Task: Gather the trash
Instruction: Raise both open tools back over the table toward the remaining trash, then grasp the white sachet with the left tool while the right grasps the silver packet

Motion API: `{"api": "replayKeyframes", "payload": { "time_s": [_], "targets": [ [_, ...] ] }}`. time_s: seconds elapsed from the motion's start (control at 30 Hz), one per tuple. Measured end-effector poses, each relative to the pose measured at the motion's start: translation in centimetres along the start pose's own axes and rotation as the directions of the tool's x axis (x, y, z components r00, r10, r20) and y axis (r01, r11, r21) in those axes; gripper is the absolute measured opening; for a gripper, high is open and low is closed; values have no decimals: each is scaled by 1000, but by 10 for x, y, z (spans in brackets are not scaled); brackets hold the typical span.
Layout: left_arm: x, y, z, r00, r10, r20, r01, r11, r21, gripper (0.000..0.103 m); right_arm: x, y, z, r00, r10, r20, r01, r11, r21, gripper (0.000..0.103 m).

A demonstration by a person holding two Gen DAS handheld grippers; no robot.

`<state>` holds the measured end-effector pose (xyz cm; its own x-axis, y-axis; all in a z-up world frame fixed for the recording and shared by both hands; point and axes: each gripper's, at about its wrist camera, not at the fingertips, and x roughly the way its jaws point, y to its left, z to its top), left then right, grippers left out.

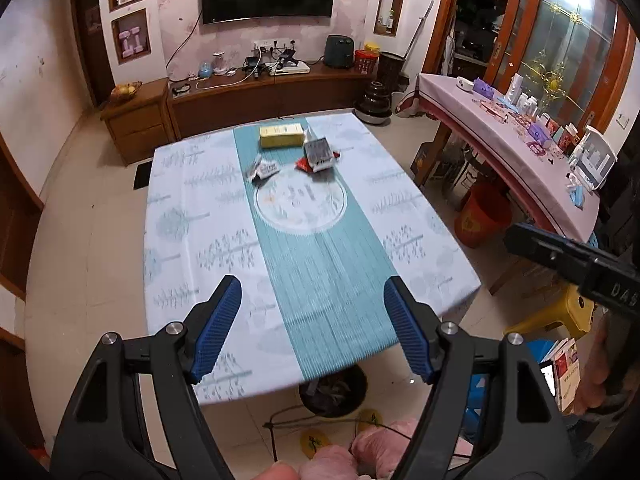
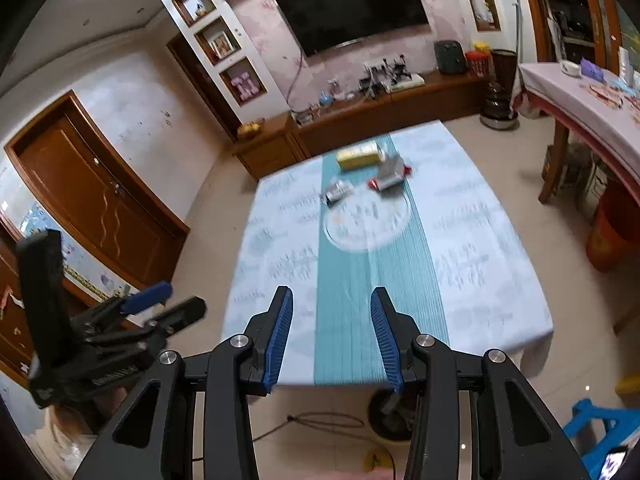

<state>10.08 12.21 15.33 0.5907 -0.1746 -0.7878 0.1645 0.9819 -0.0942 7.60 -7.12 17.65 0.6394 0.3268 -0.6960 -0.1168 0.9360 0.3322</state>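
Left hand-held gripper (image 1: 313, 320): we are seeing its blue pads standing wide apart with nothing between them, hanging above the near edge of the worktop (image 1: 224, 200).
Right hand-held gripper (image 2: 331, 332): we are reading its jaws as partly apart and empty, also over the near edge, well short of the trash.
Small white wrapper (image 1: 264, 169): we are judging it light and crumpled, likely to slide on the cloth; we are favouring a pinch across a raised fold. It is lying at the far rim of the printed circle.
Red and silver wrappers (image 1: 318, 156): we are expecting thin, crinkly foil, springy and slippery; a nip at a lifted edge looks safest. They are lying just right of the white one.
Yellow box (image 1: 281, 136): we are guessing stiff, light card, best taken across its narrow sides; it is sitting farthest off, and whether it is trash we cannot tell.
Hard to make out: motion blur is smearing both views, so we are not reading print or counting pieces in the red pile; a dark bin under the worktop is half hidden by the cloth.
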Motion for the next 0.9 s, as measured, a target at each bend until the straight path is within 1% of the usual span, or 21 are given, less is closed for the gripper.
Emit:
{"api": "replayKeyframes", "payload": {
  "time_s": [0.07,0.2,0.27,0.3,0.33,0.37,0.4,0.5,0.53,0.6,0.63,0.7,0.73,0.77,0.8,0.83,0.9],
  "targets": [
    [1,3,19,1000,2,2,-2,1000,-3,71,2,3,26,1000,14,-5,-14,1000,-1,41],
    [21,13,65,999,44,1,-44,999,-19,71,17,-1,76,999,36,-19,-36,999,-7,41],
    [35,16,85,998,57,-10,-57,998,-32,71,35,-9,107,998,54,-37,-54,999,-1,41],
    [47,19,98,998,69,-16,-69,997,-39,71,41,-13,119,997,60,-44,-60,998,1,41],
    [59,22,112,996,88,-24,-89,995,-47,71,54,-20,139,996,73,-55,-73,997,4,41],
    [69,24,120,995,97,-28,-98,994,-52,71,65,-26,152,995,83,-62,-83,997,4,41],
    [85,27,135,993,113,-37,-115,991,-62,71,76,-33,165,993,93,-70,-93,996,5,41],
    [139,37,174,986,145,-89,-153,984,-92,71,125,-63,211,985,127,-117,-125,992,20,41],
    [154,39,182,984,148,-104,-158,983,-98,71,150,-78,231,979,140,-146,-137,990,34,41],
    [202,45,207,976,153,-157,-171,980,-106,71,185,-99,252,971,153,-183,-146,988,51,41],
    [219,47,211,973,154,-174,-174,979,-106,71,214,-116,269,962,161,-221,-151,986,65,41],
    [268,52,225,961,154,-229,-183,977,-111,71,252,-139,285,949,167,-266,-147,985,93,44],
    [289,53,227,956,149,-252,-182,977,-114,71,285,-157,295,935,184,-304,-152,980,126,47],
    [312,57,229,948,153,-279,-192,974,-118,71,305,-168,300,925,194,-325,-155,977,144,49],
    [337,60,231,940,157,-303,-201,972,-122,71,325,-178,301,918,198,-345,-152,976,156,50],
    [354,63,230,936,154,-317,-202,972,-123,71,356,-193,307,904,200,-377,-145,975,170,51],
    [395,70,227,923,162,-349,-218,968,-126,71,393,-211,301,889,206,-409,-138,972,190,51]
  ]
}}
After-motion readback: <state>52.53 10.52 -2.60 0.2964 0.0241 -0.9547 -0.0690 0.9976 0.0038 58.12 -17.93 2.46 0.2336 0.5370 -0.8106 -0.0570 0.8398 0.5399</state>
